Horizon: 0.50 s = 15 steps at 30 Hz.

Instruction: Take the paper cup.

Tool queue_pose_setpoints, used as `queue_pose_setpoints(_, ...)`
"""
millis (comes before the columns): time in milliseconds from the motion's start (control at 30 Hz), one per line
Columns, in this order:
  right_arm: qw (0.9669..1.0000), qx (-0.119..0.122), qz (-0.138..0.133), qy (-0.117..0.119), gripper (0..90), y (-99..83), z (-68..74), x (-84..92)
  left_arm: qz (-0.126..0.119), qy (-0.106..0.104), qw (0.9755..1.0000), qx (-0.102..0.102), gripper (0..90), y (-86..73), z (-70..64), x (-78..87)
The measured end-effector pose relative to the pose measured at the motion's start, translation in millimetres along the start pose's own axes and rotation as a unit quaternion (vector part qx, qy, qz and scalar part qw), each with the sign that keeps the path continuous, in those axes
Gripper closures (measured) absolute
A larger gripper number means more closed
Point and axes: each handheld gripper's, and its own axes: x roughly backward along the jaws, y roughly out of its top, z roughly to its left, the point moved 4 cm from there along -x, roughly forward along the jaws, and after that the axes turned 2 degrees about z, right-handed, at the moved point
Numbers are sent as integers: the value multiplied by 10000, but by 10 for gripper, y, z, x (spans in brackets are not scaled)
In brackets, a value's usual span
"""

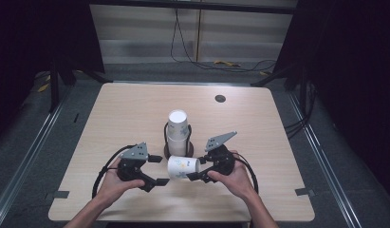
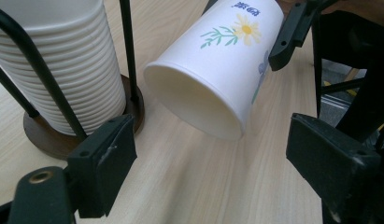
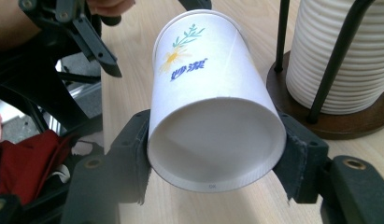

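A white paper cup (image 1: 182,167) printed with a daisy lies level just above the table, in front of the cup holder. My right gripper (image 1: 195,168) is shut on its base end, the pads (image 3: 297,154) pressing both sides of the cup (image 3: 210,116). The cup's open mouth (image 2: 217,70) faces my left gripper (image 2: 213,158), whose jaws stand wide open short of the rim, touching nothing. In the high view the left gripper (image 1: 159,170) sits just left of the cup. A tall stack of white cups (image 1: 177,130) stands in a black wire holder on a round wooden base (image 3: 330,123).
The light wooden table (image 1: 259,137) has a black round grommet (image 1: 220,98) near its far edge. Cables lie on the floor beyond the table. A red cloth (image 3: 21,163) shows below the table's near edge. Both forearms come in from the near side.
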Motion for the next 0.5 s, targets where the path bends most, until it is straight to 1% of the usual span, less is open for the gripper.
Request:
queue_pose_setpoints(67, 10000, 30, -52, 4, 369, -1, -4, 3, -42, 69, 10000, -42, 158, 10, 4, 7)
queue_pose_setpoints(100, 10000, 18, -65, 25, 369, -2, 0, 4, -125, 101, 9999, -41, 158, 16, 5, 13)
queue_pose_setpoints(267, 9996, 4, -253, 147, 370, 10, 7, 22, -212, 149, 9996, -67, 158, 14, 12, 37)
queue_pose_setpoints(367, 9990, -49, -379, 224, 370, 14, 3, 35, -272, 189, 9994, -53, 158, 5, 29, 46)
queue_pose_setpoints(433, 9985, -39, -478, 259, 370, 22, 7, 48, -313, 179, 9993, 38, 158, -5, 37, 61)
queue_pose_setpoints(467, 9983, -42, -503, 281, 370, 27, 15, 55, -357, 174, 9992, 53, 158, -6, 39, 70)
queue_pose_setpoints(500, 9981, -32, -541, 280, 371, 32, 19, 61, -419, 211, 9989, 48, 158, -2, 47, 85)
